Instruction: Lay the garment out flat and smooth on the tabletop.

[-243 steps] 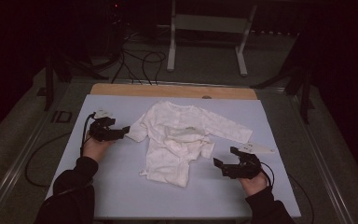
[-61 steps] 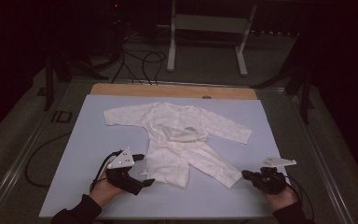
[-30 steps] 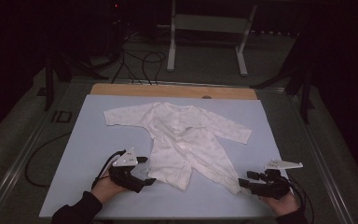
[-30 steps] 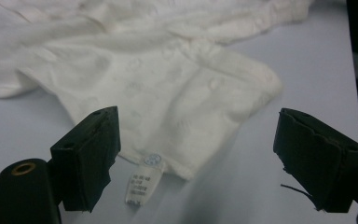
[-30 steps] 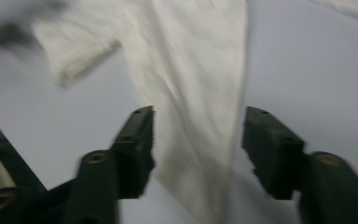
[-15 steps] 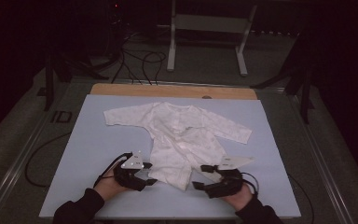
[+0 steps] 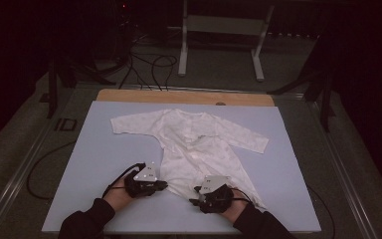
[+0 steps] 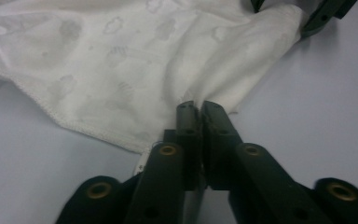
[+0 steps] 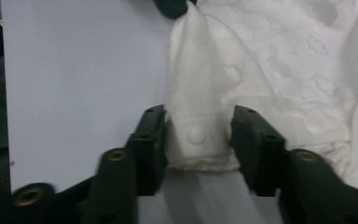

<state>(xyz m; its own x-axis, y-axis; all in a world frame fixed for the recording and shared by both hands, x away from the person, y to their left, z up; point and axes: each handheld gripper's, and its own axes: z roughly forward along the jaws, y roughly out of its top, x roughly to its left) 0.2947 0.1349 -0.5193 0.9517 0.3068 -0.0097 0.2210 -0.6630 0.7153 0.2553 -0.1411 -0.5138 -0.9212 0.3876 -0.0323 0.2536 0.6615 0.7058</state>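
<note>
Garment: a white baby romper [image 7: 199, 144] lies spread flat on the pale blue mat [image 7: 94, 164], neck toward the far wooden edge [image 7: 184, 96], sleeves out to either side, legs toward the person. It looks laid out this way so that its bottom hem can be taken at two points at once.

Left gripper: the left gripper [image 7: 165, 184] sits just beside the romper's near left hem corner. In the left gripper view its jaws are pressed together on a pinch of that hem [image 8: 193, 103], with cloth puckering up to the tips. They have just been closing, and fabric is caught between them. I judge this grip to be the anchor for a fold or lift.

Right gripper: the right gripper [image 7: 195, 202] is at the romper's other leg end, near the left gripper. In the right gripper view its jaws stand at a narrow gap either side of the snap tab [image 9: 196, 140]. The left pad meets the cloth and the right pad is just at its edge, so the grip does not look firm yet. The jaws have just been closing, with the tab between them.

Snap: a round snap button [image 9: 196, 135] faces the camera, midway between the right jaws. Seizing the doubled, stitched band gives a firmer hold than thin single cloth.

Hands: both dark sleeves [image 7: 87, 221] come in low from the near edge of the mat, keeping the grippers level with the hem.

Step in hand, as I judge: securing both bottom corners before drawing the romper's lower half up toward its neck.
</note>
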